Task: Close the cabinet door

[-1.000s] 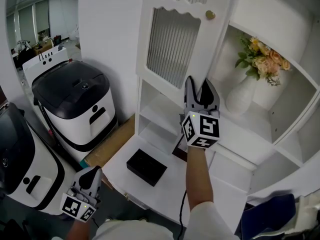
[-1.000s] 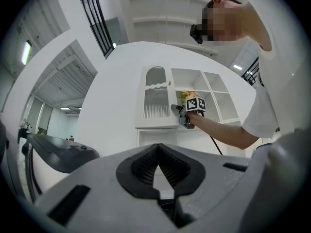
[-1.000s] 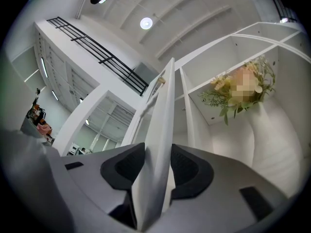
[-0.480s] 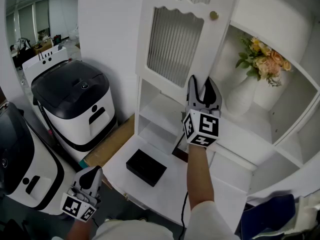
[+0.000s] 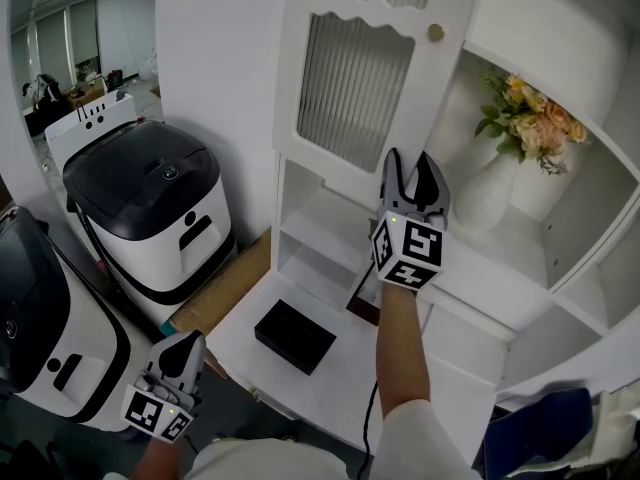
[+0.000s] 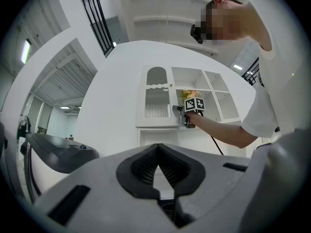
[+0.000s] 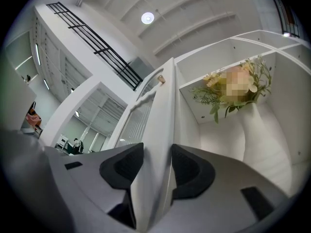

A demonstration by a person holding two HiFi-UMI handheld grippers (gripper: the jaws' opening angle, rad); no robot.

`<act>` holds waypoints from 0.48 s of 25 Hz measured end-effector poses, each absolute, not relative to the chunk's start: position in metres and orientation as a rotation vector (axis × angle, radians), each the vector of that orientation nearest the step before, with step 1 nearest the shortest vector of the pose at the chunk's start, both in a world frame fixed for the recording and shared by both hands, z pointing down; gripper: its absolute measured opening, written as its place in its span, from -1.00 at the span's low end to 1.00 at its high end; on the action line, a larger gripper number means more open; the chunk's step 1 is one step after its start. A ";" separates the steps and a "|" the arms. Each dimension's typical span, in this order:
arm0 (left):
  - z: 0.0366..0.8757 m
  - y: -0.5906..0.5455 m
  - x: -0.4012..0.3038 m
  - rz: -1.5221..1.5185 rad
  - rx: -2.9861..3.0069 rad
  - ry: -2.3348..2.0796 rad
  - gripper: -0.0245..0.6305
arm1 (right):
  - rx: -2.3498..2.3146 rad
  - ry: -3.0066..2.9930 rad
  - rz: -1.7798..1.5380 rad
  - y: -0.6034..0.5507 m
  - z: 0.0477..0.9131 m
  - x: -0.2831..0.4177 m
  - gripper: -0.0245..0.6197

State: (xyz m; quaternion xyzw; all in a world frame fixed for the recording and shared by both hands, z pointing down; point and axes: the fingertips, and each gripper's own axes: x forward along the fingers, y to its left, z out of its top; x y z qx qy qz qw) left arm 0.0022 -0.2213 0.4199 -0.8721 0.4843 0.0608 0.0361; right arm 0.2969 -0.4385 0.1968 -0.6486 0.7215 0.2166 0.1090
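Note:
The white cabinet door (image 5: pixel 350 88), with ribbed glass and a small brass knob (image 5: pixel 436 32), stands partly open in front of the shelves. My right gripper (image 5: pixel 410 163) is raised to the door's lower free edge, its jaws astride that edge. In the right gripper view the door edge (image 7: pixel 163 125) runs up between the two dark pads (image 7: pixel 124 166), which press on both faces; the right gripper (image 7: pixel 158 164) is shut on it. My left gripper (image 5: pixel 186 342) hangs low at the left, away from the cabinet, shut and holding nothing (image 6: pixel 156 147).
A white vase (image 5: pixel 488 196) of flowers (image 5: pixel 530 118) stands on the shelf behind the door. A black box (image 5: pixel 293 334) lies on the white lower ledge (image 5: pixel 340 378). White-and-black machines (image 5: pixel 150 208) and a cardboard sheet (image 5: pixel 222 286) stand to the left.
The right gripper and the door edge have shifted a little to the right, the knob moving with them. The left gripper has stayed where it was.

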 end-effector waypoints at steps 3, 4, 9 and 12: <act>0.420 -0.223 0.000 0.185 -2.681 1.482 -0.91 | -1.949 2.091 0.630 -0.440 0.197 0.299 -0.40; 0.420 -0.223 -0.001 0.185 -2.681 1.482 -0.91 | -1.962 2.077 0.630 -0.441 0.197 0.300 -0.40; 0.420 -0.225 -0.006 0.189 -2.683 1.482 -0.91 | -2.018 2.024 0.610 -0.442 0.197 0.306 -0.34; 0.420 -0.227 -0.010 0.188 -2.686 1.478 -0.91 | -2.050 1.994 0.623 -0.444 0.196 0.309 -0.26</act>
